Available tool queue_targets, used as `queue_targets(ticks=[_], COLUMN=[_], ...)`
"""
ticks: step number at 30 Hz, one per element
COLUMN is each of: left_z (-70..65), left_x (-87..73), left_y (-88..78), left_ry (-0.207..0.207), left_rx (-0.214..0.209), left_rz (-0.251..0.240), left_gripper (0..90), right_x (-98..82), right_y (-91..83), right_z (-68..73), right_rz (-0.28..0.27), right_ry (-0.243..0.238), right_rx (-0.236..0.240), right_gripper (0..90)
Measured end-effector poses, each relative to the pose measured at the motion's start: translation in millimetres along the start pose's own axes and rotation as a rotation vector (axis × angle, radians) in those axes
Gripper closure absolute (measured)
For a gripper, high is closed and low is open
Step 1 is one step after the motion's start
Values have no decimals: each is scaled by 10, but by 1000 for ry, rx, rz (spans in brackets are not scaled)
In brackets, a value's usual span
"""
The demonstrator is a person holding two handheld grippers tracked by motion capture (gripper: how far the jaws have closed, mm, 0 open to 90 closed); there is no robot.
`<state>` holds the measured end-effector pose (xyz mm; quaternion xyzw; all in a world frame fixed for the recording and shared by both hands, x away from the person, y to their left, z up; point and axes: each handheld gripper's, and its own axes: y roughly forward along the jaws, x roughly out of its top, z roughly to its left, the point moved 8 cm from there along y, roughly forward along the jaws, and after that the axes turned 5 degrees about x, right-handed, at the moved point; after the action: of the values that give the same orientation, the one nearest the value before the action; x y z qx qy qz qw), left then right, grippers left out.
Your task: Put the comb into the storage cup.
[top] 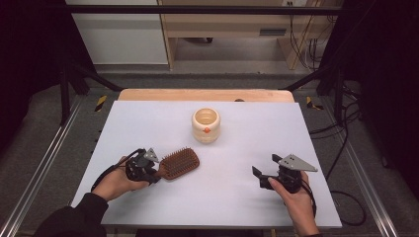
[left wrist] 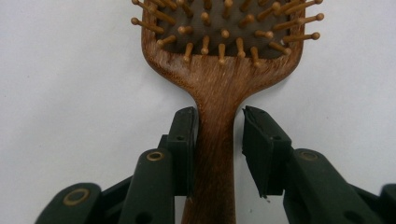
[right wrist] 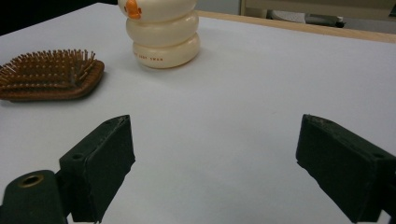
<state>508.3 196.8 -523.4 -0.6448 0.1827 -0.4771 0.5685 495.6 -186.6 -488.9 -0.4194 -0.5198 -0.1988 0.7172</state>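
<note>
Hairbrush [top: 179,163]: wooden paddle type, dark reddish-brown grain, broad rounded-rectangular head on a narrow straight handle. Dark cushion pad set with pale wooden pins, ball-tipped, facing up. It lay flat on the white table [top: 237,197], left of centre on the near half. Its long axis ran slantwise in the high view, the head towards the right and slightly away, the handle towards the person's left hand [top: 116,183].

Left gripper [left wrist: 219,140]: jaws astride the handle just below the head, the left pad against the wood, the right pad showing a thin gap; nearly closed, not yet clamped.

Right gripper [top: 261,177]: jaws wide apart, nothing between them, held low over bare table, well apart from the brush.

Cream ribbed pot [top: 205,125]: orange mark on its side, upright beyond the brush.
</note>
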Motion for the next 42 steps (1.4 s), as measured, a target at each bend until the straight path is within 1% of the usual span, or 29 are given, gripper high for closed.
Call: queue_targets(ticks=[9,12,15,20,26,30,32,35,36,37,42], left_z=[3,-6,-22,-33,-48,-67,-80,-87,-91,-89,-101], left_x=[15,16,17,19,9,0,3,26,38,46,106], left_y=[7,7,9,10,3,-16,-27,-70,-82,-105,-187], left_ry=[18,33,37,34,30,47,53,61,54,56,45], left_rx=[-3,6,12,28,47,61,67,88,92,97,149], left_rz=[19,24,25,31,13,1,-10,-46,-64,-78,-194], left_gripper=[682,692,714,721,723,724,724,723,723,724,724], right_x=[-4,-4,-6,-10,-13,-9,-6,0,3,5,20], right_y=[-1,-2,-2,1,4,4,3,-3,-5,-6,-5], right_z=[-2,-4,-5,-2,2,4,5,8,10,12,35], right_rz=[2,2,3,6,8,4,3,-1,-3,-4,-14], right_ry=[3,3,4,4,9,10,10,10,12,13,14], right_rx=[4,3,3,5,11,13,13,12,13,14,20], right_gripper=[114,114,115,116,118,118,119,119,119,119,109])
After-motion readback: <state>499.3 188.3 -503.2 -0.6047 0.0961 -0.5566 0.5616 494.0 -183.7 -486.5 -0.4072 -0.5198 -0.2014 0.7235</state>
